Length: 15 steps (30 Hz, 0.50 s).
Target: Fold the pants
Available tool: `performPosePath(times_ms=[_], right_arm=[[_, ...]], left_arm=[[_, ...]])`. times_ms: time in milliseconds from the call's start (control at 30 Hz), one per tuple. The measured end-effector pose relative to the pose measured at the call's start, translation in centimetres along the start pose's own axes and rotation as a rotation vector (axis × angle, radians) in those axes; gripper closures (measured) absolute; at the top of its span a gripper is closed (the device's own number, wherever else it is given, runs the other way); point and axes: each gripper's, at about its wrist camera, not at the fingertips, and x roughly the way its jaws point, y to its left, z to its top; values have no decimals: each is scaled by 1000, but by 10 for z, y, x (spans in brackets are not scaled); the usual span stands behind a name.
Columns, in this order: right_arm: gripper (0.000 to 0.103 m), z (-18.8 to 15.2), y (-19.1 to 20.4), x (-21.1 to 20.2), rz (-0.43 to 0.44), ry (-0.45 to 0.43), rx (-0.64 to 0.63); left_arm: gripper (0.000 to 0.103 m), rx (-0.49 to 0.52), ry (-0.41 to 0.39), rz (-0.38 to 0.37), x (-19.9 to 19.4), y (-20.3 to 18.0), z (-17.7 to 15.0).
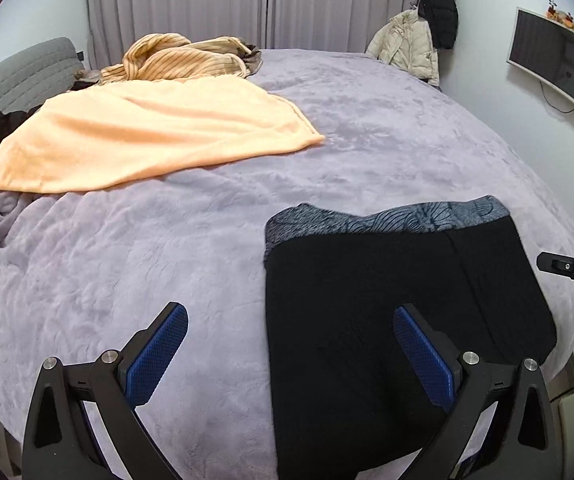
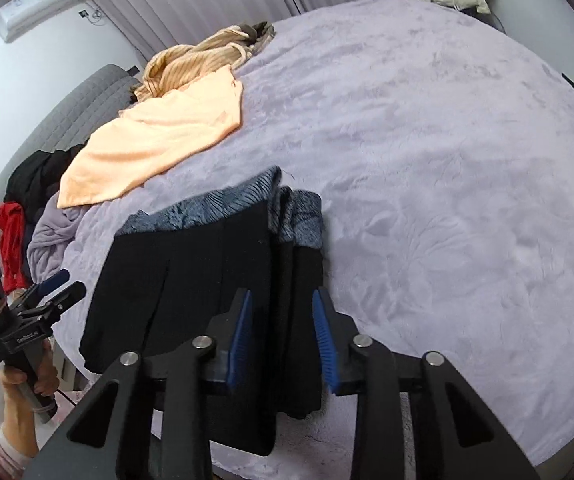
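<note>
Black, smooth pants (image 1: 387,300) with a patterned grey waistband are laid folded on the plush lilac bed (image 1: 167,260). The left claw (image 1: 291,344) is spread wide and empty; the right claw's (image 2: 283,340) jaws are held apart around a raised fold, not pressing it.

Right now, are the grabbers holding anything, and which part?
The left gripper is wide open, holding nothing. The right gripper has the black pants' folded side edge between its pads; whether they pinch it cannot be told.

Pants (image 1: 387,320) lower end out of frame
</note>
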Motion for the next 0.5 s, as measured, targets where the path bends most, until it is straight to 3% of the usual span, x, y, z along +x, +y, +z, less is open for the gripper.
performPosePath(times_ms=[167,300,400,500], right_arm=[[71,13,14,19,-66,14,-2],[73,15,1,45,15,63,104],[80,22,13,47,24,54,41],[81,31,27,57,-26,61,-39]], left_arm=[[0,-4,44,-17,27,-25,15],[0,-80,158,-1,62,-19,0],[0,-141,158,-27,63,-7,-6],[0,-135,149,19,63,-9,-4]])
